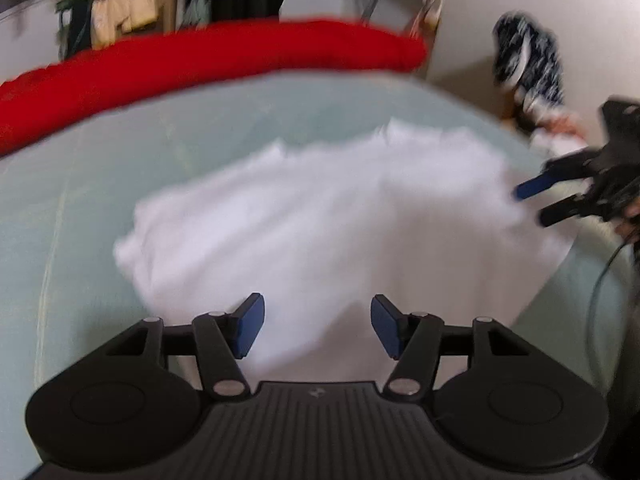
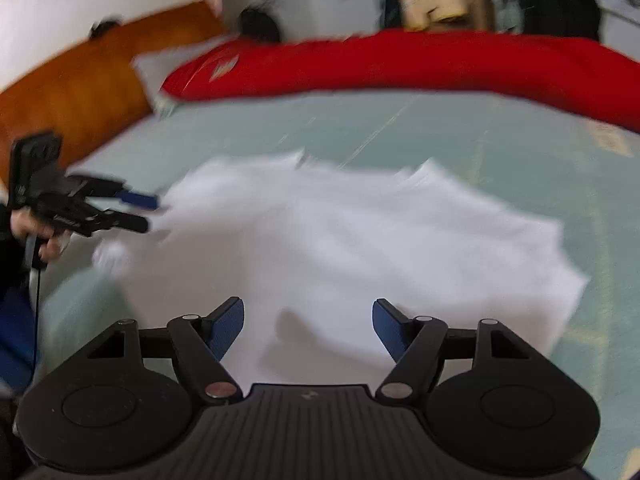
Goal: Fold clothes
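Directly ahead of both wide-spread, empty grippers, the white garment (image 1: 320, 216) lies spread on the pale green bed sheet (image 1: 80, 208), between the left gripper (image 1: 316, 326) and the right gripper (image 2: 308, 328), near both alike.

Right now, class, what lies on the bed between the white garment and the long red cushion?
Only bare pale green sheet. Both wrist views show that strip separating the white garment from the red cushion; nothing else rests there.

One white garment (image 1: 320, 216) being seen lying on one pale green bed (image 1: 80, 208). One red bolster (image 1: 200, 64) lying along far edge. Two grippers being held: left gripper (image 1: 318, 322), right gripper (image 2: 308, 326).
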Demonstrator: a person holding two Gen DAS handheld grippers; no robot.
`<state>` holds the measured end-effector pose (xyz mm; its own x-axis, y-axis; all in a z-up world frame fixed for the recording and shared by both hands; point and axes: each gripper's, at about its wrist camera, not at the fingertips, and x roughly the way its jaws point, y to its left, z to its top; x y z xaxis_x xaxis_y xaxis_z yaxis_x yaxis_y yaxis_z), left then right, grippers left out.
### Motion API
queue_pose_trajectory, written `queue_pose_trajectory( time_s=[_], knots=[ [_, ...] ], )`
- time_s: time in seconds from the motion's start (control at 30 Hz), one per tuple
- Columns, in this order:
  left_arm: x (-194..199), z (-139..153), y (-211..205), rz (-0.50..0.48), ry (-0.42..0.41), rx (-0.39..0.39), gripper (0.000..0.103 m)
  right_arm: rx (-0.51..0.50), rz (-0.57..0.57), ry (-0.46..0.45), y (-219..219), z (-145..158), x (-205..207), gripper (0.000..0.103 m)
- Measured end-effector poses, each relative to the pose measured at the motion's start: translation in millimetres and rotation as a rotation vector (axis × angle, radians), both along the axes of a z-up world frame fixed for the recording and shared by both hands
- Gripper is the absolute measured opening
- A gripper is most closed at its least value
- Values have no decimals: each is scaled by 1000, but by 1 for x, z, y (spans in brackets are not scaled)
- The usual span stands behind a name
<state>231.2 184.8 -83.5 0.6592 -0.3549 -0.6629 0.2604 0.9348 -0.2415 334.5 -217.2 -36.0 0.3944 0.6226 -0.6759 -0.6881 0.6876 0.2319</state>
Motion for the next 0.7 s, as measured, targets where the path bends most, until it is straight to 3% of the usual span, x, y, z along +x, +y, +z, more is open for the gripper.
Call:
queue_pose_trajectory(
  time_s=[0.13, 0.2, 0.3, 0.33, 0.43, 0.53, 0.7],
  knots=[
    [-26, 2, 0, -5, 18, -26, 60, -38, -37, 29, -23, -20, -24, 77],
    [-39, 11, -3, -2, 31, 35, 61, -65, -74, 27, -39, -16, -37, 79],
    [-47, 28, -14, -22, -27, 127, 62, -109, -102, -4, -51, -4, -56, 81],
    [-50, 30, -17, -29, -33, 150, 67, -111, -98, -22, -51, 1, -61, 82],
    [-52, 20, -30, -53, 9, 183, 71, -66, -87, -51, -45, 6, -64, 85],
    [-55, 9, -43, -77, 52, 215, 71, -81, -109, -5, -43, -10, -60, 85],
    [-82, 24, -41, -87, 33, 198, 71, -76, -125, 10, -63, -9, -82, 85]
  ],
)
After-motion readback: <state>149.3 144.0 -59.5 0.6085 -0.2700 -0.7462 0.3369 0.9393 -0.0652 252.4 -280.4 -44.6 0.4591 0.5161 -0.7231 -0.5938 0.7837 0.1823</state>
